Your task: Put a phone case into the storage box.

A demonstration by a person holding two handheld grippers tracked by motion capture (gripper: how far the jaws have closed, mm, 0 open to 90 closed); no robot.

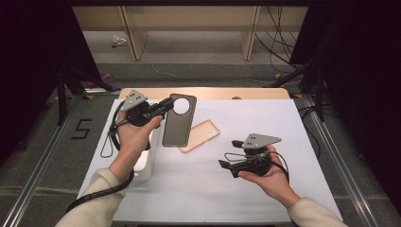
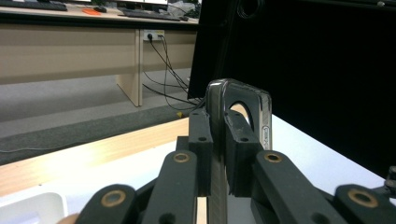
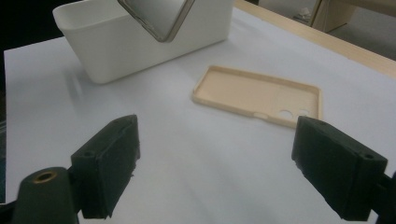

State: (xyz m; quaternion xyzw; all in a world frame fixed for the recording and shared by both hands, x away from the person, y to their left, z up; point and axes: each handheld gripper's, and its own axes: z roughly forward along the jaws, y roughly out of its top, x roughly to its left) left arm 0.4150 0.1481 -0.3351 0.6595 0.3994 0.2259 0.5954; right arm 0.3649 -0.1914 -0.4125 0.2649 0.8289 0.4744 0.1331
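**deskfan:** Above the desk (image 1: 236,184), the left hand-held gripper (image 1: 166,106) is pinching the dark phone (image 1: 179,120) by its camera end (lifted clear).

**bo:** And the right hand-held gripper (image 1: 226,166)? Jaws spread wide, nothing between them, near the beige case (image 3: 258,94).

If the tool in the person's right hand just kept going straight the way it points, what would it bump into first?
Probably the beige phone case lying flat on the white table cover. It sits ahead of the right tool, whose jaws stand wide apart with nothing between them. The white bin is farther off to the side. Depth is hard to judge.
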